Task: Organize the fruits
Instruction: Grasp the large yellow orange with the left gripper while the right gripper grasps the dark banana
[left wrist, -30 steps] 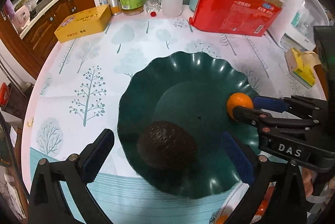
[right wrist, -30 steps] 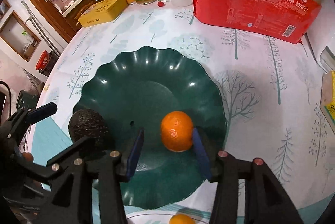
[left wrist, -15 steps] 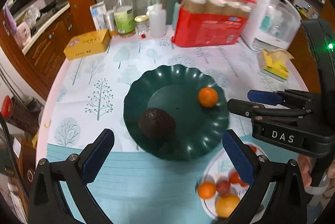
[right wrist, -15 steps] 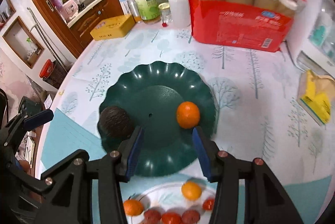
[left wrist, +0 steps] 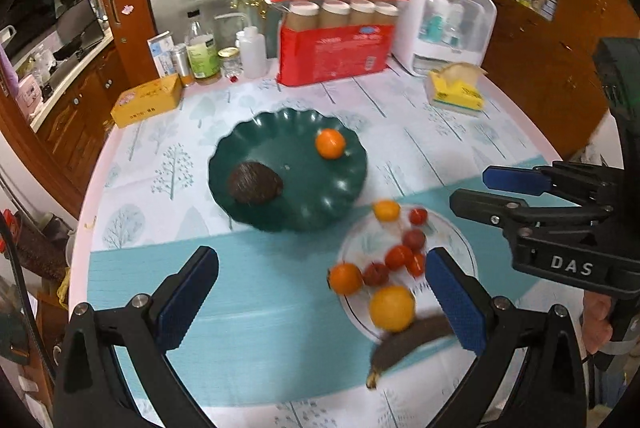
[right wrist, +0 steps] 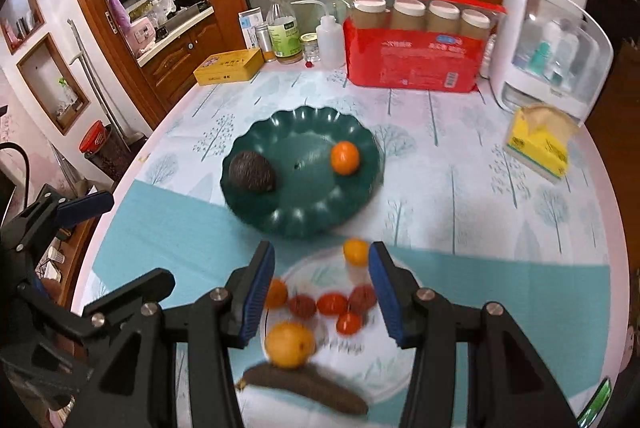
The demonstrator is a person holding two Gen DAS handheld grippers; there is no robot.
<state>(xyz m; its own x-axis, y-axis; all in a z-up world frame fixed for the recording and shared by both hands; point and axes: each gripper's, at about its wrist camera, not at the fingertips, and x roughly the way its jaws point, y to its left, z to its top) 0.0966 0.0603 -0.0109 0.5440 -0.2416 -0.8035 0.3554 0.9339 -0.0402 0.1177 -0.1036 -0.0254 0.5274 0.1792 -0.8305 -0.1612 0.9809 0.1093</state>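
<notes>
A dark green scalloped plate (left wrist: pixel 304 196) (right wrist: pixel 304 204) holds a dark avocado (left wrist: pixel 255 183) (right wrist: pixel 252 172) and a small orange (left wrist: pixel 330 144) (right wrist: pixel 345 158). In front of it a pale plate (left wrist: pixel 460 240) (right wrist: pixel 360 348) carries several tomatoes (left wrist: pixel 400 256) (right wrist: pixel 332 303), oranges (left wrist: pixel 392 308) (right wrist: pixel 289 344) and a blackened banana (left wrist: pixel 408 344) (right wrist: pixel 304 388). My left gripper (left wrist: pixel 320 292) (right wrist: pixel 128 240) hangs open and empty above the teal mat. My right gripper (right wrist: pixel 320 268) (left wrist: pixel 470 188) hovers over the pale plate, jaws apart, nothing between its pads.
At the back of the round table stand a red pack of paper cups (left wrist: pixel 334 52), bottles (left wrist: pixel 204 52), a yellow box (left wrist: pixel 146 100), a white dispenser (left wrist: pixel 444 20) and a yellow tissue pack (left wrist: pixel 456 90). The table edge drops off at the left.
Both grippers have pulled back and risen away from the green plate. The small orange stays on that plate, no longer between the right pads. The pale fruit plate has come into view.
</notes>
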